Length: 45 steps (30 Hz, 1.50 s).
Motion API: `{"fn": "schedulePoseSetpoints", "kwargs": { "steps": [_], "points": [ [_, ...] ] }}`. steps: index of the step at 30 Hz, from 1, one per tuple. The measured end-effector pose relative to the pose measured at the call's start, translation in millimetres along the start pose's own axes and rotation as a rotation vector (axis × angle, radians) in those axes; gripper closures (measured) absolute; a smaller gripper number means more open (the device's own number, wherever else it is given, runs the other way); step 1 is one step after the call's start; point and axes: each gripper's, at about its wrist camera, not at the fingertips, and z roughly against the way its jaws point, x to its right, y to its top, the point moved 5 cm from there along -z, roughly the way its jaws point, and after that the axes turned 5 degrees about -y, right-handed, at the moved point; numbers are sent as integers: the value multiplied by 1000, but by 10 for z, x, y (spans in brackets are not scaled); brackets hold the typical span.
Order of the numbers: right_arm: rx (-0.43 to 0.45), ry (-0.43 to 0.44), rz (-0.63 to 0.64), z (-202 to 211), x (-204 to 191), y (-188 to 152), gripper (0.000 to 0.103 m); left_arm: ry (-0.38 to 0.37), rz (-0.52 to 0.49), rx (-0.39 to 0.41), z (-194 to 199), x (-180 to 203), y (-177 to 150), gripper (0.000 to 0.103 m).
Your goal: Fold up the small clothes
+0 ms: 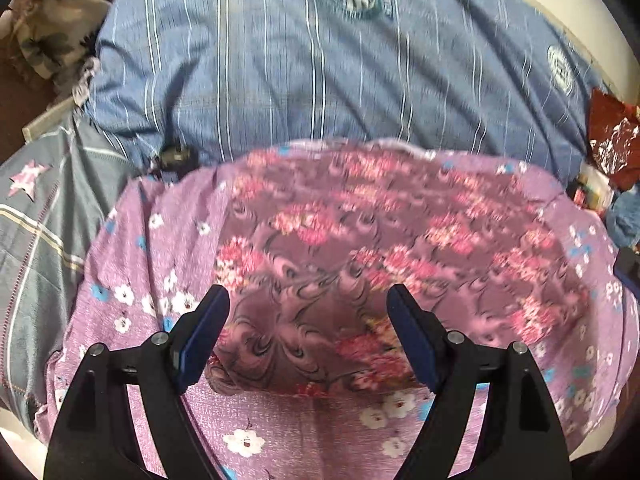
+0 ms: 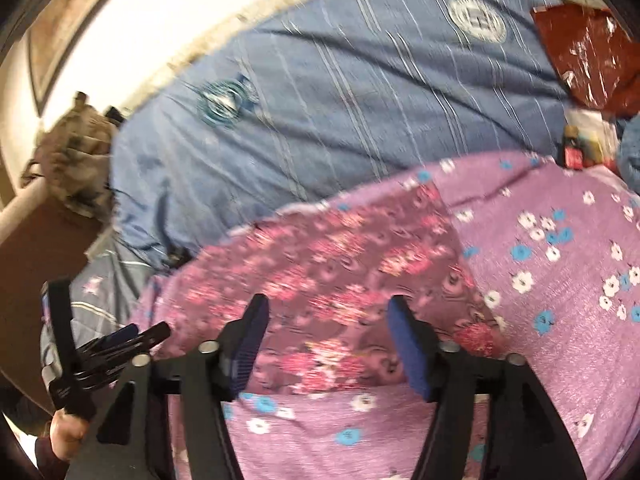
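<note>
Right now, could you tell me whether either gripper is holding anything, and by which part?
Nothing is held. The left gripper and right gripper both hover with jaws open above the floral garment.

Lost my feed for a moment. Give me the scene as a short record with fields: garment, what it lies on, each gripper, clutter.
garment: dark floral cloth, lying flat, nothing gripping it
under it: lilac sheet with white and blue flowers
behind it: blue striped quilt
left gripper: open, above the cloth, nothing between its jaws
right gripper: open, above the cloth, nothing between its jaws
clutter: red bag at the right, camouflage bundle at the left
</note>
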Motion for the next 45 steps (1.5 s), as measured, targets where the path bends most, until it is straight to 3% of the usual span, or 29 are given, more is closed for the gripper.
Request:
{"fn": "schedulePoseSetpoints", "kwargs": {
  "steps": [7,11,17,26,29,31,32,45],
  "points": [
    [-16,84,34,-141,-257,-72,37,9,-9,71,173,27,108,22],
    [-32,85,18,-276,-292,-101,37,17,3,79,179,27,121,22],
    [-53,98,26,-404,-413,-174,37,26,-11,66,136,43,95,22],
    [-162,121,10,-767,-520,-385,37,72,-50,18,-50,6,2,22],
    [-188,134,11,-860,-573,-450,44,92,-54,3,-107,-44,-34,22],
    [-194,107,40,-916,-611,-489,74,101,-54,-5,-134,-72,-50,22],
    [-197,101,53,-935,-626,-500,78,106,-54,-8,-149,-84,-60,22],
    [-298,65,27,-1218,-543,-682,82,189,-84,-122,-548,-209,-271,21]
  ]
}}
